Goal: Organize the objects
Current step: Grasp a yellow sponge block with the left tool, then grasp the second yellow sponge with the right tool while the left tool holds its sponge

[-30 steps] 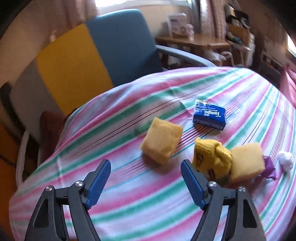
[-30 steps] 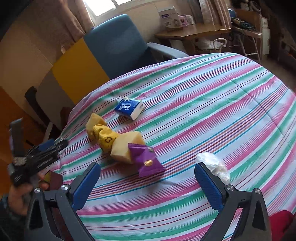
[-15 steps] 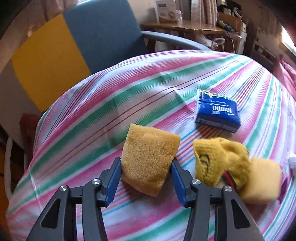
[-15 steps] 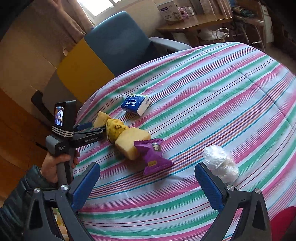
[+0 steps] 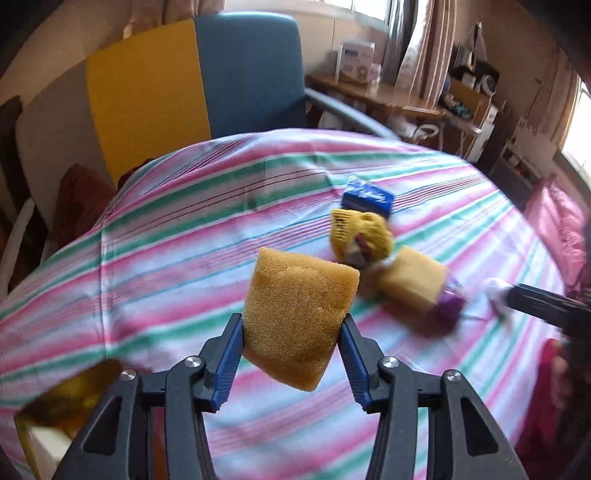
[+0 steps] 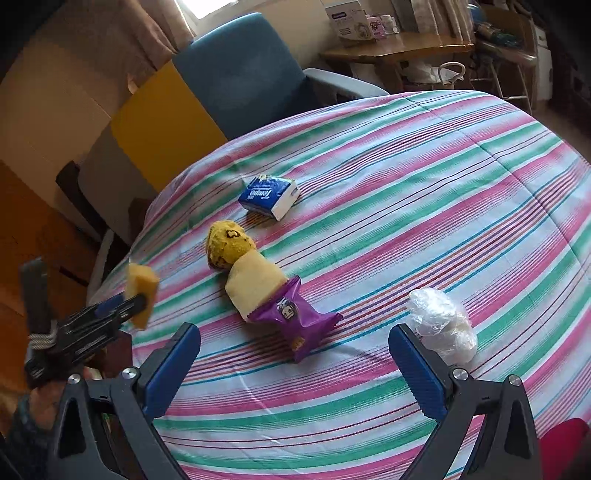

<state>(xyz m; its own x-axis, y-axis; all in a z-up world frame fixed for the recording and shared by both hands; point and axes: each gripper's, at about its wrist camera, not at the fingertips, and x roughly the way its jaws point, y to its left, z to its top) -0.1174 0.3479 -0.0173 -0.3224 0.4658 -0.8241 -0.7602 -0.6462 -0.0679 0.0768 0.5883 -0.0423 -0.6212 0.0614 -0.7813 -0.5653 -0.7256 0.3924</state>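
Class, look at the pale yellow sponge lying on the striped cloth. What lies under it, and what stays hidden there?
The pale sponge lies over the top end of the purple snack packet and against the yellow knitted ball. How far the packet runs beneath it is hidden.

Soft daylight enters from windows point(image 5: 373, 5) along the top of both frames, blown out white. The left wrist view is motion-blurred across the striped tablecloth point(image 5: 155, 258), sharp only near its bottom centre. The right wrist view is crisp. Both bend strongly outward, with dark vignetted corners.
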